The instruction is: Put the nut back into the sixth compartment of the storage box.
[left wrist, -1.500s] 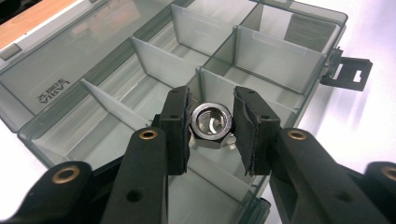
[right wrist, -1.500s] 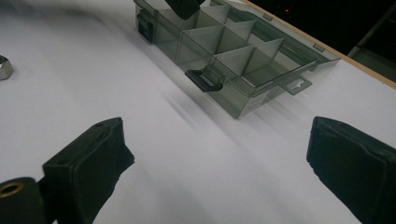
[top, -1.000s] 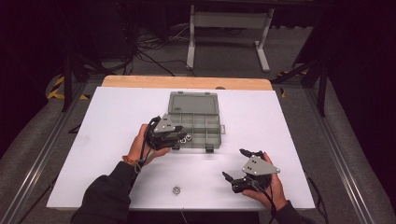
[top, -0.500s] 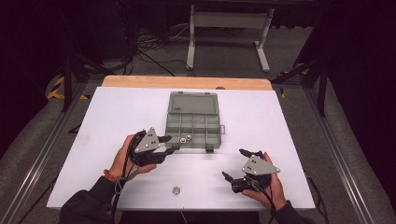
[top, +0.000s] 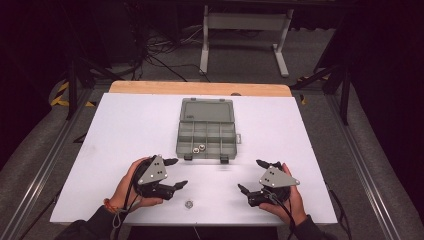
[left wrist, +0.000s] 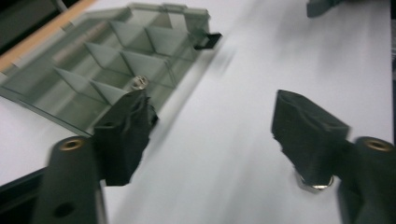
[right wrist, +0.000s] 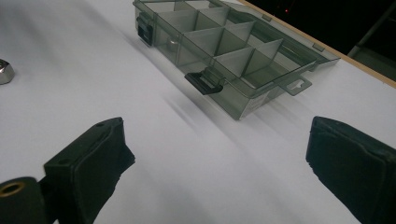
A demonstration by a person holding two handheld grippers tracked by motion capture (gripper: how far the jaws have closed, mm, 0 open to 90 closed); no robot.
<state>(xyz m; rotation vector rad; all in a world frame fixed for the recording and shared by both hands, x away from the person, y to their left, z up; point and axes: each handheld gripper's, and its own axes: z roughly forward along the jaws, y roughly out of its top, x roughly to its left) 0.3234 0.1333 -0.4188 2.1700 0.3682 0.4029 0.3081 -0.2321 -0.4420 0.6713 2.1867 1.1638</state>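
On the white surface (top: 125,130) an open grey compartment box (top: 206,131) sits near the middle, a little toward the far edge, its lid folded back toward the wooden strip along that edge. Two small metal nuts (top: 199,148) lie side by side in a compartment of the row nearest the person, and two black latches (top: 206,158) hang from the box's near wall.

The left gripper (top: 173,173) is held low over the surface near the near edge, to the left of the box's near-left corner and well apart from it. Its jaws have just been opening and now stand wide — nothing is gripped between them. In the left gripper view a bright metal nut lies on the surface, partly hidden under the right-hand jaw, and the box rises behind the other jaw with one nut visible in a compartment.

A single loose nut (top: 189,204) lies on the surface close to the near edge, just beyond the left gripper's jaws and roughly midway between the two hands.

The right gripper (top: 252,176) is held near the near-right corner, its jaws also spread wide and empty — the right gripper view looks between them across bare surface to the box, with the loose nut (right wrist: 5,71) at the left border.
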